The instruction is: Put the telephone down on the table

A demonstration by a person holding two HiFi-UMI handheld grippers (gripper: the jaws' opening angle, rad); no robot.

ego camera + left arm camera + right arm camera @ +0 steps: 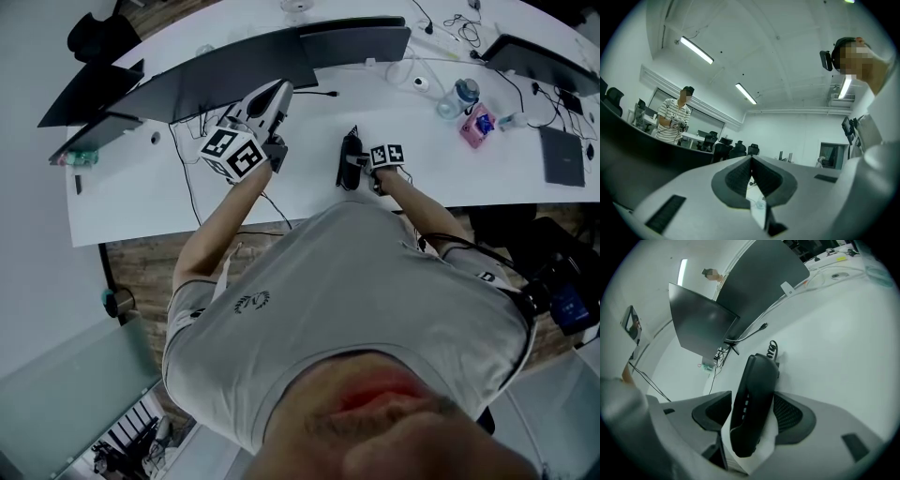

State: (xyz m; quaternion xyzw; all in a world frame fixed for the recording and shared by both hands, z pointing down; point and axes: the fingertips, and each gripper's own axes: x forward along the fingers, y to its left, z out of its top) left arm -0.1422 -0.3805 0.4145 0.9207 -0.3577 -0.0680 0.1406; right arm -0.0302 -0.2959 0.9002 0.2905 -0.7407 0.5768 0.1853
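Note:
The black telephone handset point(349, 150) is over the white table point(450, 169), a little in from the front edge. My right gripper point(354, 167) is shut on it. In the right gripper view the handset point(754, 394) stands between the two pads, with its coiled cord point(772, 347) at the far end. I cannot tell whether that far end touches the table point(834, 333). My left gripper point(275, 94) is held up in front of the monitors, apart from the handset. It point(751, 161) points up into the room, its pads meeting with nothing between them.
Dark monitors point(234, 75) line the back of the table, with cables running below them. At the right stand a water bottle point(457, 97), a pink object point(476, 125) and a dark notebook point(562, 157). A person in a striped shirt point(672, 119) stands far off by office chairs.

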